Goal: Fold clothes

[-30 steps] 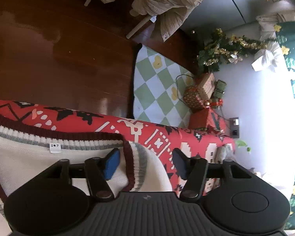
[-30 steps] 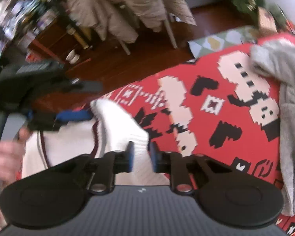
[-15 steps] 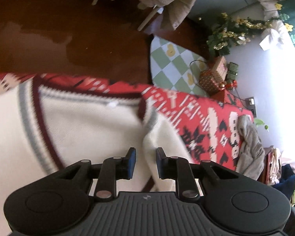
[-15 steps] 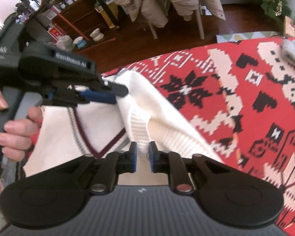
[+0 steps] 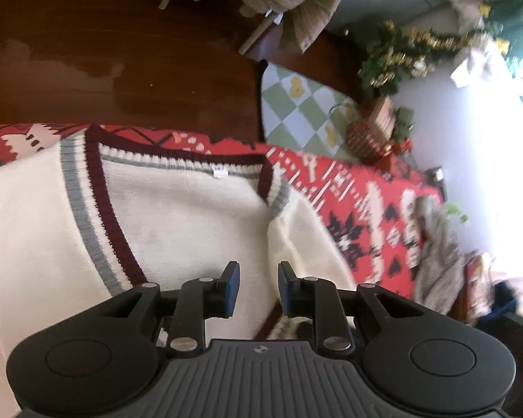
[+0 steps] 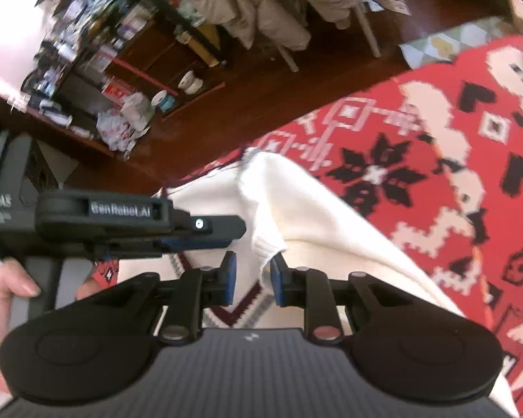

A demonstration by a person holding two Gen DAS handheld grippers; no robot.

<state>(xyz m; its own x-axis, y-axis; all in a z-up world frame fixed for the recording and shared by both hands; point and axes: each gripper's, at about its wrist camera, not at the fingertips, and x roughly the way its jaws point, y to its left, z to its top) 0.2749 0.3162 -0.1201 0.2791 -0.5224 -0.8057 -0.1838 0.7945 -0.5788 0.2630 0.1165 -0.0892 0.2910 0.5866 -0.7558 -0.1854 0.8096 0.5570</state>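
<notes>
A cream knit V-neck sweater [image 5: 177, 216] with maroon and grey trim lies on a red patterned cloth [image 5: 376, 202]. Its right sleeve [image 6: 317, 216] is folded in over the chest. My left gripper [image 5: 258, 284] hovers low over the chest with its jaws a little apart and nothing between them. It also shows in the right wrist view [image 6: 205, 233], at the left. My right gripper [image 6: 250, 278] has its jaws slightly apart around the sleeve's ribbed cuff [image 6: 266, 249], which hangs loose between them.
A grey garment [image 5: 436, 254] lies on the cloth's far right. Beyond the cloth are a dark wood floor [image 5: 122, 52], a checked rug [image 5: 303, 111], a chair draped with beige coats [image 6: 279, 3], a cluttered shelf [image 6: 115, 69] and Christmas decor [image 5: 394, 62].
The right gripper carried the sleeve cuff in over the chest, then its jaws parted. The left gripper closed from wide open, moved over the sweater, then opened slightly.
</notes>
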